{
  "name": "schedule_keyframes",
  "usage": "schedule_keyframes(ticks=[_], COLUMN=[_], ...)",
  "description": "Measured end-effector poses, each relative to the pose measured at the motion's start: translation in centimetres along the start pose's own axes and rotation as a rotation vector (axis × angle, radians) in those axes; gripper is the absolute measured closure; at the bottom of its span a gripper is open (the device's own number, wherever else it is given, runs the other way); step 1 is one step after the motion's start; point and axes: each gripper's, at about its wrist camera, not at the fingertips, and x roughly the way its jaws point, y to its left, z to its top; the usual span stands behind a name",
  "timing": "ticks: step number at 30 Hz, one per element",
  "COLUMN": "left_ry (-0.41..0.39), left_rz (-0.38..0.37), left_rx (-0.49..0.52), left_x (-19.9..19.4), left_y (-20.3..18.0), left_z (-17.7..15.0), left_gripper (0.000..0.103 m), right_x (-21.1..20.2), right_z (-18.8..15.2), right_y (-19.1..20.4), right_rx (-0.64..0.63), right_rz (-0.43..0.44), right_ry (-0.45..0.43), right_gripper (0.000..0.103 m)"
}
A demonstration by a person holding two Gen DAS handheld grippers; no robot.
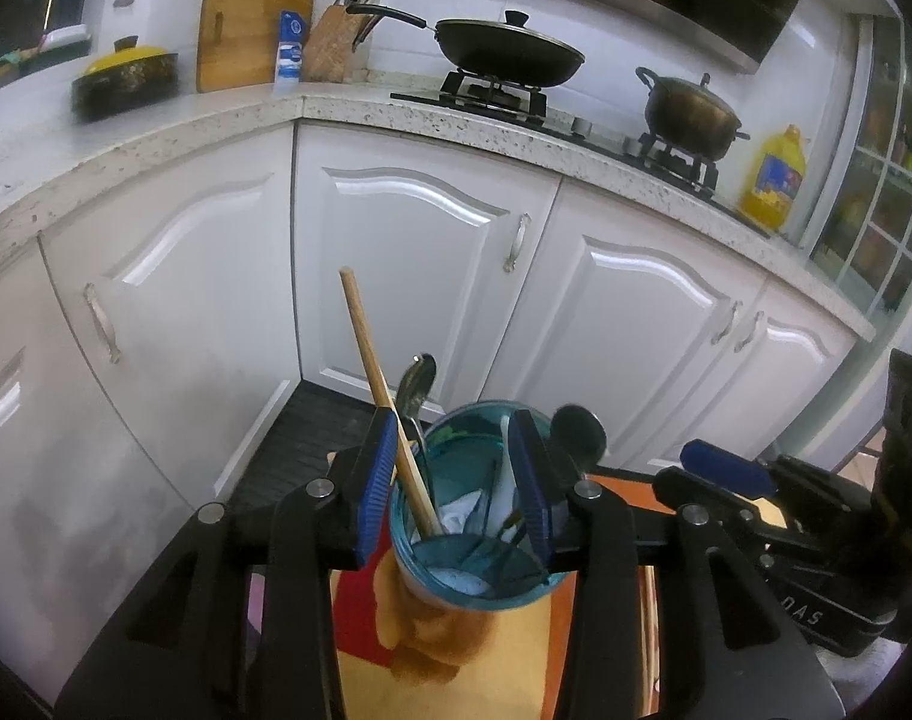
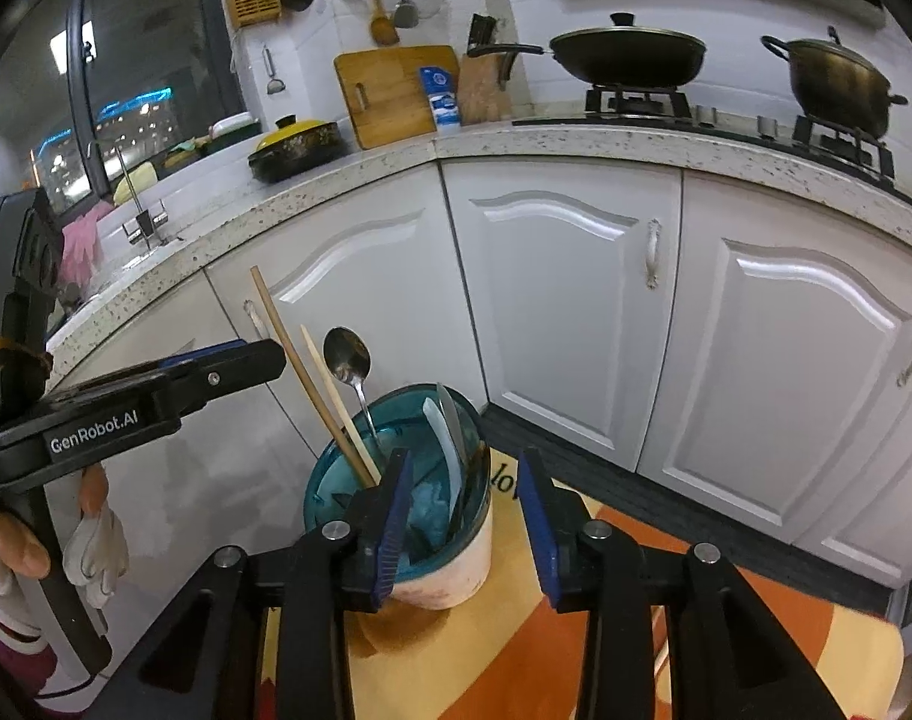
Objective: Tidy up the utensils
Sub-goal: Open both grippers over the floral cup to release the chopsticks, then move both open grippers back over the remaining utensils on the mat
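A teal-lined cup (image 1: pixel 474 576) stands on an orange and yellow tablecloth (image 2: pixel 576 630). It holds wooden chopsticks (image 2: pixel 300 372), a metal spoon (image 2: pixel 348 354), a white spoon (image 2: pixel 441 438) and dark utensils. In the left wrist view my left gripper (image 1: pixel 453 486) hangs open just above the cup's rim. Its blue pads sit on either side, and one chopstick (image 1: pixel 372 384) leans past the left pad. My right gripper (image 2: pixel 467 528) is open with nothing between its pads, and the cup (image 2: pixel 450 570) lies just beyond its left finger. The left gripper (image 2: pixel 258 354) is also visible at the left of the right wrist view.
White cabinet doors (image 2: pixel 564 300) under a speckled countertop (image 2: pixel 516 141) curve around behind the table. On the counter are a wok (image 2: pixel 627 54), a pot (image 2: pixel 834 84), a cutting board (image 2: pixel 390 96), a yellow-lidded casserole (image 2: pixel 294 144) and an oil bottle (image 1: pixel 774 180). A gloved hand (image 2: pixel 96 540) holds the left gripper.
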Motion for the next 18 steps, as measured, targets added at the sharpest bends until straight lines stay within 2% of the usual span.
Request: schedule_keyframes(ticks=[6, 10, 18], left_ry=[-0.008, -0.016, -0.01], left_rz=[0.005, -0.002, -0.041], left_rx=[0.027, 0.051, 0.097], left_x=[-0.8, -1.5, -2.1], left_y=[-1.4, -2.8, -5.7], left_z=[-1.0, -1.7, -2.9], left_gripper=[0.065, 0.06, 0.057], right_x=[-1.4, -2.6, -5.4], right_z=[-1.0, -1.8, -3.8], right_y=[-0.2, -0.5, -1.8], right_rx=[0.022, 0.031, 0.062], right_rz=[-0.015, -0.027, -0.059], right_ry=[-0.007, -0.012, -0.02], right_gripper=[0.068, 0.065, 0.062])
